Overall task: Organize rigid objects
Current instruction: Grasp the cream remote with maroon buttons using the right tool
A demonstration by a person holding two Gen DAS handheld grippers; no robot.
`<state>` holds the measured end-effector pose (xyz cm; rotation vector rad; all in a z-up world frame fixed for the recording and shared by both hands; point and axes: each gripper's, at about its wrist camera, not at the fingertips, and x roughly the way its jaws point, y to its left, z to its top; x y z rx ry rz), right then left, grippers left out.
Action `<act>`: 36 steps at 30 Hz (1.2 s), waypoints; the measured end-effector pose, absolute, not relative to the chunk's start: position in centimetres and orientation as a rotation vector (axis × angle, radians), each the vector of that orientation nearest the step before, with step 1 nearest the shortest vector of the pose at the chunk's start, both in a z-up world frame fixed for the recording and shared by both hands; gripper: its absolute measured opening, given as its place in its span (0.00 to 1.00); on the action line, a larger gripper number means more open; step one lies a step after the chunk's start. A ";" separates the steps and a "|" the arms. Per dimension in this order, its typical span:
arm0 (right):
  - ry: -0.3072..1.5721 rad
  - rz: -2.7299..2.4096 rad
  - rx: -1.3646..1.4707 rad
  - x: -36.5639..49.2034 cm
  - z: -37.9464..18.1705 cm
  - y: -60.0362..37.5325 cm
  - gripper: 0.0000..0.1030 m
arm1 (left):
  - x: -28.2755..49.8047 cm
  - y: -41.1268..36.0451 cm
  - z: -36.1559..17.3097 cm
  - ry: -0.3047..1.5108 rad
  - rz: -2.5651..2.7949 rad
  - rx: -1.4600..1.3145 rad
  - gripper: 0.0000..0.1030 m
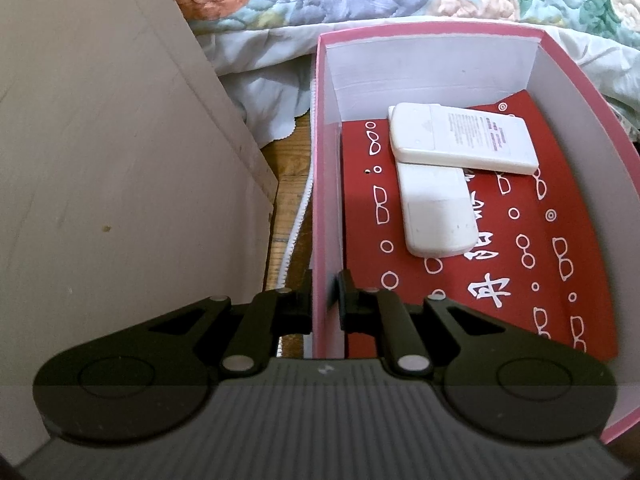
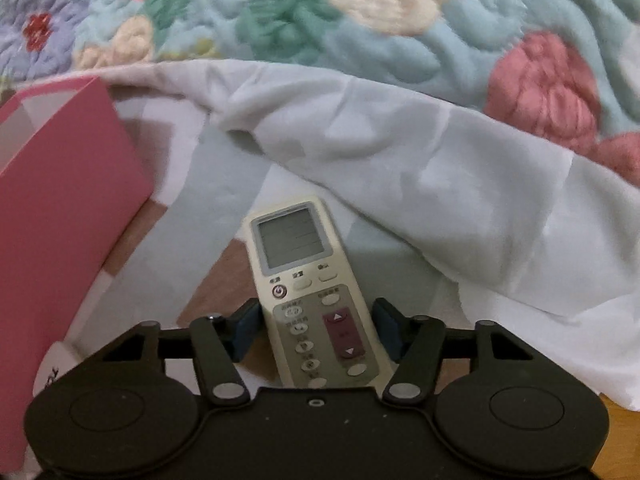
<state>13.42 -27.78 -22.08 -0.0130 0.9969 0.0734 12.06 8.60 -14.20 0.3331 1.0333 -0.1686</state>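
In the left wrist view my left gripper is shut on the left wall of an open pink box, one finger outside and one inside. In the box, two white remotes lie face down on a red patterned sheet. The upper remote lies partly across the lower one. In the right wrist view a cream remote with a screen and a maroon rocker lies face up on the bed. My right gripper is open and straddles its lower half, with a thin gap at each pad.
A pale board fills the left of the left wrist view, with a strip of wooden floor and a white cord between it and the box. A floral quilt and a folded white sheet lie behind the cream remote. The pink box stands to its left.
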 end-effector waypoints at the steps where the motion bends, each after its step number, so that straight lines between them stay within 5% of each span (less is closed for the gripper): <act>1: 0.993 0.081 -0.029 13.1 -21.9 -27.4 0.59 | 12.1 8.6 -14.2 1.034 -0.169 0.335 0.10; 22: 0.854 0.028 0.121 8.9 -17.7 -27.6 0.56 | 12.0 8.5 -14.3 1.037 -0.159 0.343 0.11; 36: 1.147 0.107 0.120 10.8 -20.6 -25.1 0.57 | 12.0 8.6 -14.5 1.047 -0.164 0.345 0.11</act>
